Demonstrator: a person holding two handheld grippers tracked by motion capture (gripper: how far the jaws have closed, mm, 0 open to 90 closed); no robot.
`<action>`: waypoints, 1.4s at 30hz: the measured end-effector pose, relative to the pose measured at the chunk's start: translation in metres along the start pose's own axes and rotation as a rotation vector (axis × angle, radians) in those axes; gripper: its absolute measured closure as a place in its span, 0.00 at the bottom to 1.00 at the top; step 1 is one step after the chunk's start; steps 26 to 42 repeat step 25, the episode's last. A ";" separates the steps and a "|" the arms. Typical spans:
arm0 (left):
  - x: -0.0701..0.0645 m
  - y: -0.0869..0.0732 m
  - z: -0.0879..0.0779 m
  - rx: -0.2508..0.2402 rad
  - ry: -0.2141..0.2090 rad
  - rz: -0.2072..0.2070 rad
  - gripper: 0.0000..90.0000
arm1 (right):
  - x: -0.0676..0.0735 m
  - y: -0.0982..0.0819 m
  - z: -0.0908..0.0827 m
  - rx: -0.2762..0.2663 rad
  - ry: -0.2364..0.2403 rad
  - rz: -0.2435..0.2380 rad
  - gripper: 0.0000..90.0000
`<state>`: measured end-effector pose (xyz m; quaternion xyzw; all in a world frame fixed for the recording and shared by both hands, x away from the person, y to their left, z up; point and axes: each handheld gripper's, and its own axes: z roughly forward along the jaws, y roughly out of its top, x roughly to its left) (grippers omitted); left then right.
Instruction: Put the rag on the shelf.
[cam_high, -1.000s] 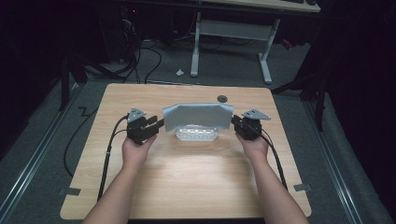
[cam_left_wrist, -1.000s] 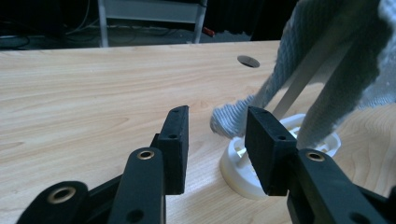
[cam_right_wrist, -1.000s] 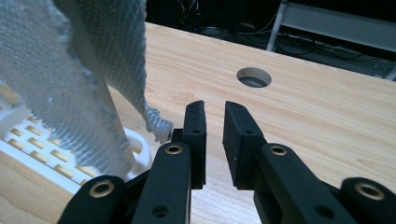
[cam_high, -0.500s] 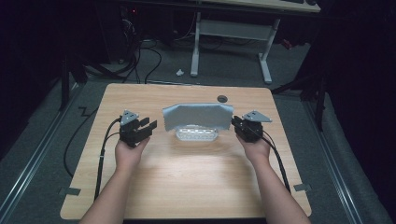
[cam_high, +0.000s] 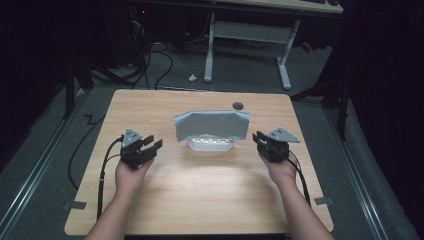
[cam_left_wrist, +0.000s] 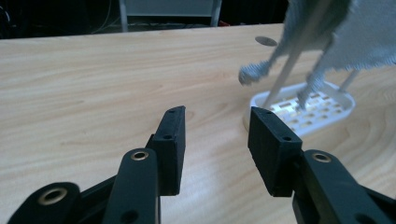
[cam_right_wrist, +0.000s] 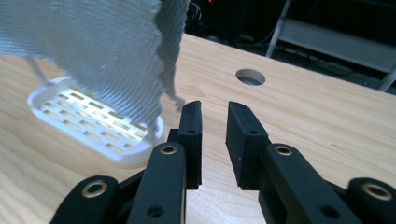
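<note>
A grey cloth (cam_high: 212, 124) hangs draped over a thin wire rack on a white slotted base (cam_high: 210, 145) at the table's middle. My left gripper (cam_high: 154, 143) sits left of it, apart from the cloth, open; its jaws have just been opening with nothing between them. In the left gripper view the gripper (cam_left_wrist: 215, 114) points at bare wood, with cloth (cam_left_wrist: 345, 32) and base (cam_left_wrist: 322, 112) to the right. My right gripper (cam_high: 257, 138) stands right of the cloth, open, its jaws also just opening and empty. In the right gripper view the gripper (cam_right_wrist: 215, 108) is beside the cloth's edge (cam_right_wrist: 93, 51) and base (cam_right_wrist: 88, 126).
The wooden table (cam_high: 200, 200) has a round cable hole (cam_high: 238, 105) behind the cloth. A white desk frame (cam_high: 245, 35) stands on the floor beyond the far edge. Black cables (cam_high: 102, 170) trail off the table's left side.
Both grippers have drawn outward from the cloth's ends, the left one leftward and the right one rightward. Their jaws stand wider. The cloth stays draped on the rack.
</note>
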<state>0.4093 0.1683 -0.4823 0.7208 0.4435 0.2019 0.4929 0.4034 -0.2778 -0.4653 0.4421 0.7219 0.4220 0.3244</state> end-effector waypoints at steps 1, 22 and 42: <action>-0.002 -0.003 -0.003 0.001 -0.004 0.006 0.63 | 0.001 -0.001 -0.003 0.014 -0.001 0.002 0.84; -0.079 -0.085 -0.059 0.217 -0.130 0.187 0.55 | 0.064 -0.089 -0.089 0.109 0.086 0.000 0.69; -0.078 -0.083 -0.055 0.211 -0.137 0.167 0.55 | 0.063 -0.087 -0.091 0.094 0.064 -0.007 0.67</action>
